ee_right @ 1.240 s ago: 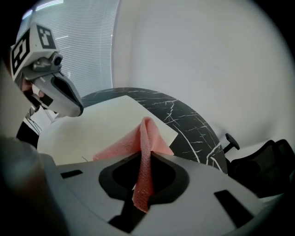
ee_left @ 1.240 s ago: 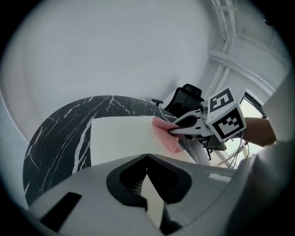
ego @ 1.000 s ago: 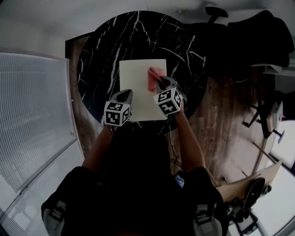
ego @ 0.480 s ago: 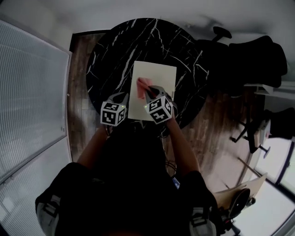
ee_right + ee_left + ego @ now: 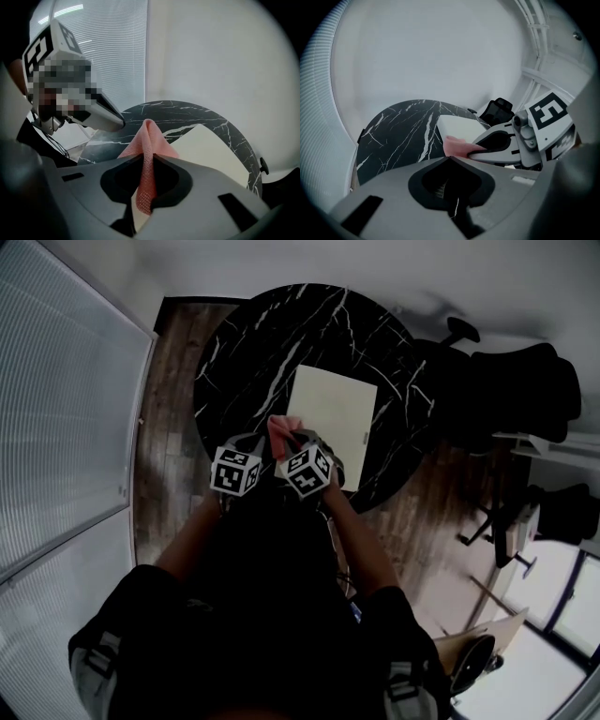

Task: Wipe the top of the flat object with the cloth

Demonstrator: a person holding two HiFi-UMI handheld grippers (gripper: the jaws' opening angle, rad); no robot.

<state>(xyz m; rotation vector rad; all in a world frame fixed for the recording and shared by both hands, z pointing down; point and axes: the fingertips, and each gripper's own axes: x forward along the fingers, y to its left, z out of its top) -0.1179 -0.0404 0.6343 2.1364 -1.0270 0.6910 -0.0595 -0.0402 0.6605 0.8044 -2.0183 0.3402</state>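
Apparently finishing or between strokes: right gripper (image 5: 287, 442) pinches the pink cloth (image 5: 278, 430) at the near left edge of the board (image 5: 336, 409); left gripper (image 5: 249, 441), jaws together and empty, hovers beside it.

**Legible text in the scene: none.**
I can read no words, numbers, brand names or signs in any view. The left marker cube (image 5: 235, 472) and the right marker cube (image 5: 307, 471) carry only black-and-white square code patterns, not lettering. A small dark mark near one edge of the pale flat object (image 5: 333, 413) is too small to read.
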